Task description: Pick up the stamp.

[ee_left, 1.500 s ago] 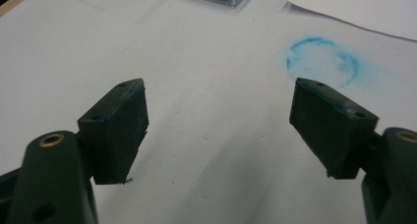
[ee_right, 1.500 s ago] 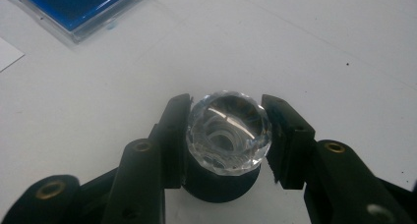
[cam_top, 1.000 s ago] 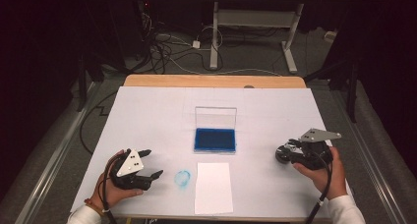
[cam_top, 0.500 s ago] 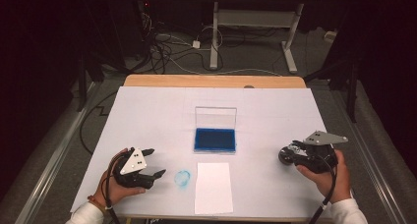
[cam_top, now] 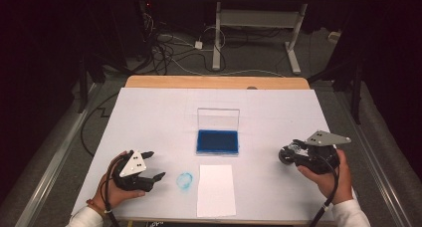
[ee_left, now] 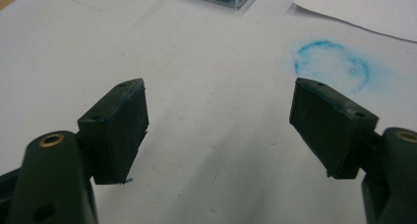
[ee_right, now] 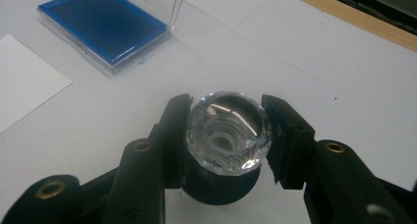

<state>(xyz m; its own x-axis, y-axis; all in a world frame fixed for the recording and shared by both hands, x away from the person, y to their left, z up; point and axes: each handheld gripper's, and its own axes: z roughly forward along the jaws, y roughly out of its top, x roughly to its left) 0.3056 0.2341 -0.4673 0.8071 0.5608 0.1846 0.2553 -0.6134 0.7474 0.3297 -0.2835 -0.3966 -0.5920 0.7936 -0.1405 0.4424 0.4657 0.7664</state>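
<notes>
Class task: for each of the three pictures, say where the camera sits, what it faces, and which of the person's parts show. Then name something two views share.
High view: above the person's side, facing forward and down on the table; both hands with left gripper and right gripper.
Left gripper view: on that gripper, open jaws facing the blue ring.
Right gripper view: jaws shut on the stamp.
Shared: ink pad, paper.
</notes>
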